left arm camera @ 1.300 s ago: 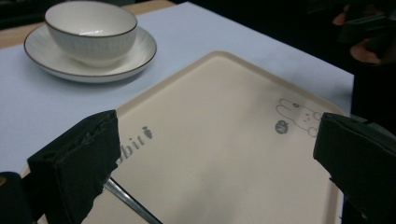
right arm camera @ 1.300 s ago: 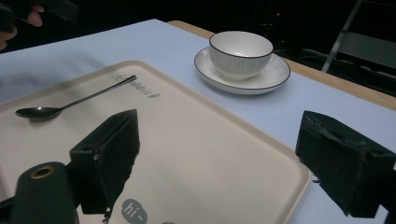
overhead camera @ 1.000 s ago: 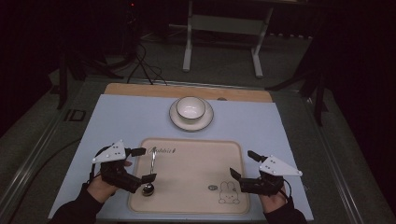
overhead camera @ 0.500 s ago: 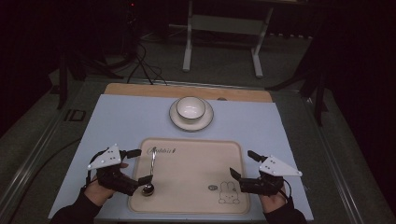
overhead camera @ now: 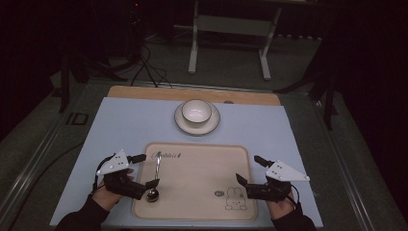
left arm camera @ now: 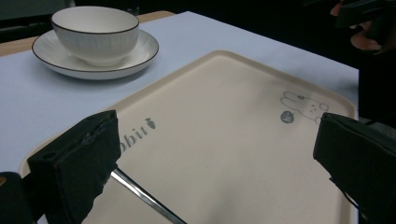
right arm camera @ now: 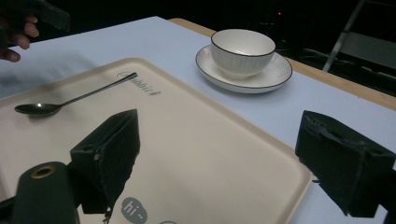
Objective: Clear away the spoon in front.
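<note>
Dim room, grey floor (overhead camera: 231, 79), white table frame (overhead camera: 230, 29) behind (legs only), black cables (overhead camera: 149, 72) trailing left

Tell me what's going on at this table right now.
A person holds a two-jaw gripper in each hand over a beige tray on a light blue table. The left gripper is open, its jaws on either side of a metal spoon lying on the tray, not clamped on it. The right gripper is open too, over the tray's right side near the rabbit print, holding nothing. Beyond the tray, a white bowl sits on a saucer.
</note>
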Demonstrator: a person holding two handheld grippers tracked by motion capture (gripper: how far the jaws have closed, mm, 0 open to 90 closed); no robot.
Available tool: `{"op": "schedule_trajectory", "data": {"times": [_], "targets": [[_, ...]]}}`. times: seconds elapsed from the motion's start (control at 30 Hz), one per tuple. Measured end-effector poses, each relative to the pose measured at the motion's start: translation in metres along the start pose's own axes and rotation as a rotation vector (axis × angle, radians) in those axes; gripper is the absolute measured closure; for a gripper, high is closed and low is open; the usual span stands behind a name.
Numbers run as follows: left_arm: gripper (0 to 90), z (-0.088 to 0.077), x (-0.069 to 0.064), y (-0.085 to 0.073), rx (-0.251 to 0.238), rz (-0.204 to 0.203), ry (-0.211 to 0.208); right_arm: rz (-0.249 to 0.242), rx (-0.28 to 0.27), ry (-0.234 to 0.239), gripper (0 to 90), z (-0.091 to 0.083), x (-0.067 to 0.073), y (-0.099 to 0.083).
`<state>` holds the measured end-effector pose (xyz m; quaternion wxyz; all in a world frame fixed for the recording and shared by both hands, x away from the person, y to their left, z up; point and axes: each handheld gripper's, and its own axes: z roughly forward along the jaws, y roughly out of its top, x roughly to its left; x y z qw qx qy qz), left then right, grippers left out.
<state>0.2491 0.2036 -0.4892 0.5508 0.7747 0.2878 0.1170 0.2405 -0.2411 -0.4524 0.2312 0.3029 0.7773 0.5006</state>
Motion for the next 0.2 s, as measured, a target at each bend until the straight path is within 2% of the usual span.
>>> {"op": "schedule_trajectory", "data": {"times": [0.2], "targets": [[1.1,0.0012,-0.0005,0.0001,-0.010,-0.004,-0.006,0.005,0.003,0.004,13.7,0.0007,-0.0012,-0.0007]]}}
